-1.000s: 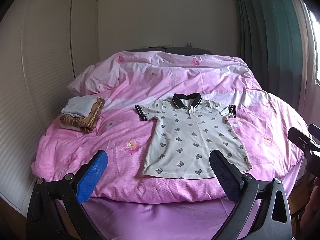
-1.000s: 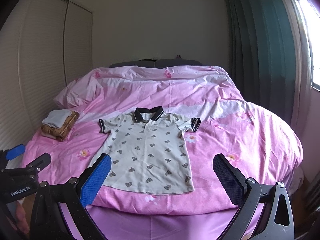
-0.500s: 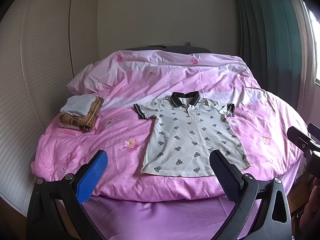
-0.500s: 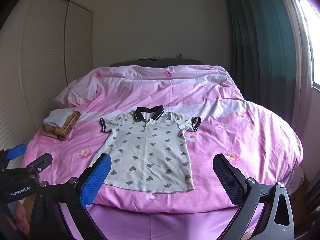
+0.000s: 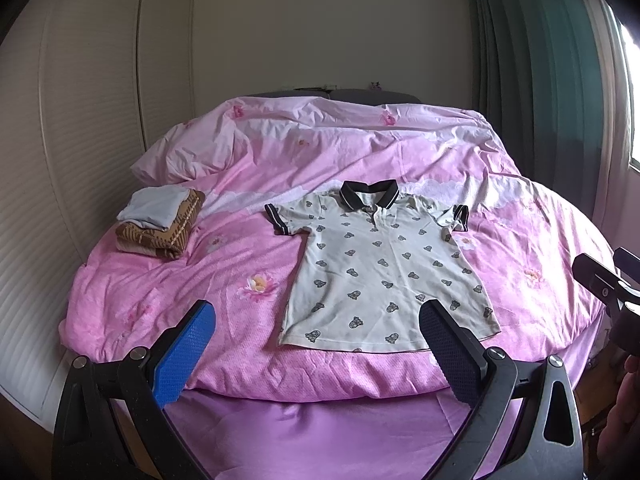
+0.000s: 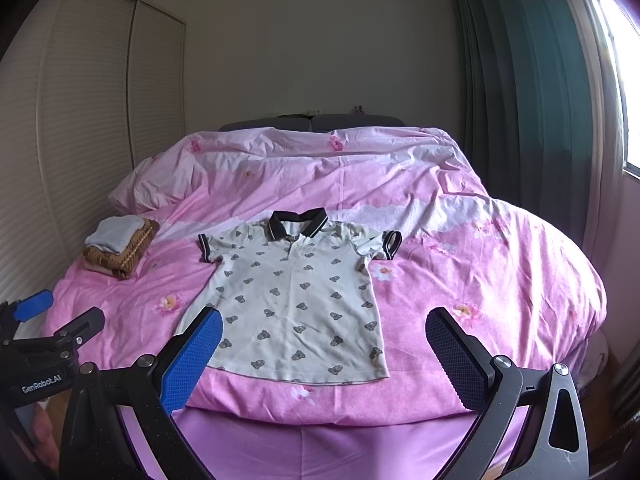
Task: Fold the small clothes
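Observation:
A small pale polo shirt point(image 5: 380, 268) with a dark collar and a grey bear print lies flat, front up, on the pink duvet point(image 5: 248, 264); it also shows in the right wrist view point(image 6: 296, 296). Its hem is near the bed's foot edge. My left gripper point(image 5: 316, 332) is open and empty, held off the foot of the bed, short of the hem. My right gripper point(image 6: 324, 340) is open and empty, also short of the hem. The right gripper shows at the right edge of the left wrist view point(image 5: 608, 284), and the left gripper at the left edge of the right wrist view point(image 6: 44, 320).
A stack of folded clothes point(image 5: 160, 224), pale blue on brown, sits on the bed's left side; it also shows in the right wrist view point(image 6: 120, 244). A pillow point(image 5: 192, 156) lies behind it. Wardrobe doors point(image 5: 92, 128) stand left, dark green curtains point(image 5: 540, 80) right.
Both views have drifted slightly, so the shirt sits a touch higher in frame. Both grippers stay open and empty.

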`<move>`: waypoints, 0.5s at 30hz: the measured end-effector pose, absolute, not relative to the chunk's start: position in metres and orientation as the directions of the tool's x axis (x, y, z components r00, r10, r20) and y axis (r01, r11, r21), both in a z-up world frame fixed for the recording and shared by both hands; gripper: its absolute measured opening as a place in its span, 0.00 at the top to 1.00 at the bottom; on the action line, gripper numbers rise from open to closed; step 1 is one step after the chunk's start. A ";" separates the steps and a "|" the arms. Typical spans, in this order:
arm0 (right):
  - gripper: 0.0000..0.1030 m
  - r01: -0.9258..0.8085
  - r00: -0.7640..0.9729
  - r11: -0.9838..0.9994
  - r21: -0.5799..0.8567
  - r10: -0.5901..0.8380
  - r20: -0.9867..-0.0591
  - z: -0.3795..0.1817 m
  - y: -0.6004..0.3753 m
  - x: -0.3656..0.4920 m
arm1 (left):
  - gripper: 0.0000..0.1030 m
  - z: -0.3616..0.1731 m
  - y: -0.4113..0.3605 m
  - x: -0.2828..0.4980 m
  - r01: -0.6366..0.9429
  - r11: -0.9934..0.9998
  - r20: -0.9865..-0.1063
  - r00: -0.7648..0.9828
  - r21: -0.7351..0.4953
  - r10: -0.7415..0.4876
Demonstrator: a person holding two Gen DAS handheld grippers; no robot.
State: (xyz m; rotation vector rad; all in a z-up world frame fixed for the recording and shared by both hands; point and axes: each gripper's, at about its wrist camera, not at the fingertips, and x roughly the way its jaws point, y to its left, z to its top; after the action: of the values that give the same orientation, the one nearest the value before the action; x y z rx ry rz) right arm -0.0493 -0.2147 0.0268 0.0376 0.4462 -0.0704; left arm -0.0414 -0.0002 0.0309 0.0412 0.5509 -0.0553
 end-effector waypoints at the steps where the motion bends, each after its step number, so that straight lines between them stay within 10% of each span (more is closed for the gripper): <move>1: 0.00 0.078 0.900 0.997 0.020 -0.061 -0.432 0.027 -0.215 -0.049 | 0.00 0.030 0.000 -0.041 0.063 0.998 -0.523 0.851 0.025 -0.041; 15: 0.00 0.096 0.901 0.995 0.027 -0.075 -0.428 0.025 -0.218 -0.049 | 0.00 0.027 -0.005 -0.005 0.046 0.999 -0.552 0.834 0.026 -0.024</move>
State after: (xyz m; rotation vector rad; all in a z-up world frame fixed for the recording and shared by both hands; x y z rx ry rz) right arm -0.0488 -0.2176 0.0245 0.0480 0.4410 -0.0885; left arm -0.0049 -0.0047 0.0266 0.0390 0.5838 -0.0373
